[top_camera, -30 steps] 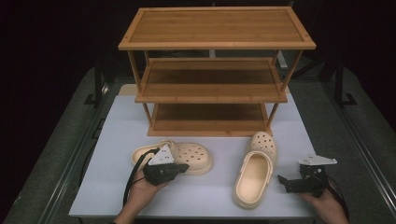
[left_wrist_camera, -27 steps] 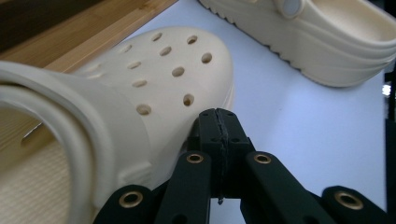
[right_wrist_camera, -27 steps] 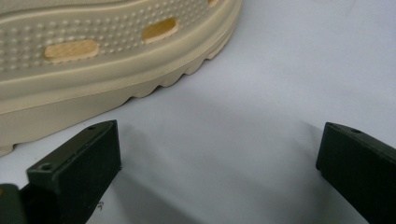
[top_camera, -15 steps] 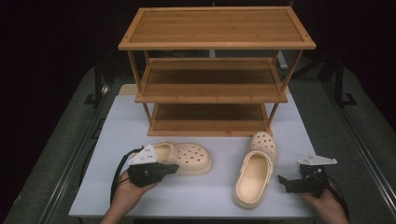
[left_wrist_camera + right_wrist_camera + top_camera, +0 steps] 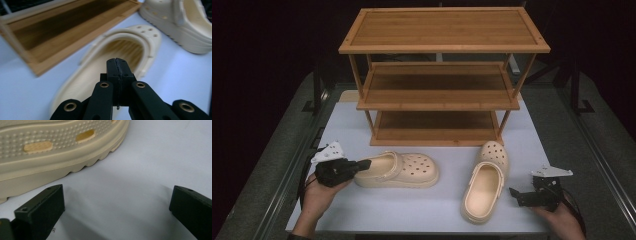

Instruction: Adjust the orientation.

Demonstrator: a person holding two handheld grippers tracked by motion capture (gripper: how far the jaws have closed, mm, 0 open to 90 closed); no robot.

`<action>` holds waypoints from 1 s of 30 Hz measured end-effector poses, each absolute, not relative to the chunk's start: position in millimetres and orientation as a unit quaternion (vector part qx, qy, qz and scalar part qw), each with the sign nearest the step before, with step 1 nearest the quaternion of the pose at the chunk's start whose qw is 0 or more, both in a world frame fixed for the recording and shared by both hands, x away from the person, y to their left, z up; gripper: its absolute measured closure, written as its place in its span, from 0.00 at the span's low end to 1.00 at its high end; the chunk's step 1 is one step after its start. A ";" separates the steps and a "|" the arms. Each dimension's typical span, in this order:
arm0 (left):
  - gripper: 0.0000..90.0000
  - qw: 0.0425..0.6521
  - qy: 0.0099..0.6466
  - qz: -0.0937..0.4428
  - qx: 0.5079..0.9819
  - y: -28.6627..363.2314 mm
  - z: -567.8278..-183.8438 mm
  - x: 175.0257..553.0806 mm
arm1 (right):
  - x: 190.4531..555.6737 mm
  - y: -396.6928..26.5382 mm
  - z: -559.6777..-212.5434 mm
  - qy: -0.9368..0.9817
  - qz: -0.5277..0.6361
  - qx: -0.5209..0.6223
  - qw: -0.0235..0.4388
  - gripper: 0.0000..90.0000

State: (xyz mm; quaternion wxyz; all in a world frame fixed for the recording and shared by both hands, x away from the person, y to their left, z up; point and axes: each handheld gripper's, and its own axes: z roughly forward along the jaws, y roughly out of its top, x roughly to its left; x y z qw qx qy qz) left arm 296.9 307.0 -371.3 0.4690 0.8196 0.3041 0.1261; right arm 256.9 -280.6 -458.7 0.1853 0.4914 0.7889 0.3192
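From the high view, I see my left gripper (image 5: pixel 362 164) at the heel end of the left shoe (image 5: pixel 398 170). Its fingers are pressed together with nothing between them, and their tips sit just at the shoe's heel opening. The shoe lies on its side on the white tabletop (image 5: pixel 422 205), stretching away from the fingers. The right shoe (image 5: pixel 486 186) stands on its sole, well apart from these fingers and closer to my other hand. My right gripper (image 5: pixel 515 193) rests low on the tabletop, with its fingers pointing at the side of the right shoe, near it but not touching. Beyond both shoes stands the wooden shoe rack (image 5: pixel 439 80).

In the left gripper view, the closed fingers (image 5: pixel 117 68) point straight into the hollow of the left shoe (image 5: pixel 125 50). The right shoe (image 5: pixel 180 22) is farther off, up and to the right of them. The bottom shelf of the rack (image 5: pixel 57 32) lies up and to the left.

In the right gripper view, the two fingers (image 5: pixel 42 210) stand wide apart over bare tabletop (image 5: pixel 125 195). The bumpy side of the right shoe (image 5: pixel 50 150) is just past the left finger.
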 end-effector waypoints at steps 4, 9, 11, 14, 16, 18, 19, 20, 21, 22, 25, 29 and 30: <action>1.00 0.465 0.321 0.138 0.814 320.9 -374.1 319.0 | 256.9 -280.6 -458.7 0.789 0.319 0.491 0.186 0.00; 1.00 0.459 0.335 0.138 0.811 326.6 -387.0 345.3 | 256.9 -280.5 -458.7 0.789 0.319 0.491 0.185 0.00; 1.00 0.452 0.340 0.134 0.814 326.2 -395.7 355.3 | 256.9 -280.6 -458.7 0.789 0.319 0.491 0.185 0.00; 1.00 0.432 0.341 0.130 0.825 323.6 -407.3 364.8 | 256.9 -280.6 -458.8 0.789 0.319 0.491 0.186 0.00; 1.00 0.430 0.345 0.118 0.826 323.6 -413.0 367.9 | 256.8 -280.6 -458.8 0.789 0.319 0.491 0.186 0.00; 1.00 0.427 0.343 0.112 0.829 323.4 -415.8 367.8 | 256.8 -280.6 -458.8 0.789 0.319 0.491 0.186 0.00; 1.00 0.428 0.342 0.110 0.829 323.1 -416.3 367.4 | 256.8 -280.6 -458.8 0.789 0.319 0.491 0.186 0.00; 1.00 0.428 0.341 0.108 0.830 323.0 -416.6 366.8 | 256.8 -280.6 -458.8 0.789 0.319 0.491 0.186 0.00; 1.00 0.429 0.340 0.105 0.830 322.5 -416.9 366.4 | 256.9 -280.6 -458.8 0.789 0.319 0.491 0.186 0.00; 1.00 0.428 0.339 0.105 0.831 322.0 -417.1 366.1 | 256.9 -280.6 -458.8 0.789 0.319 0.491 0.186 0.00; 1.00 0.422 0.335 0.102 0.836 319.0 -419.0 364.9 | 256.8 -280.6 -458.8 0.789 0.319 0.491 0.186 0.00; 1.00 0.423 0.337 0.102 0.835 319.8 -419.5 363.5 | 256.8 -280.6 -458.7 0.789 0.319 0.491 0.185 0.00; 1.00 0.424 0.337 0.101 0.834 320.0 -419.6 362.8 | 256.8 -280.6 -458.8 0.789 0.319 0.491 0.185 0.00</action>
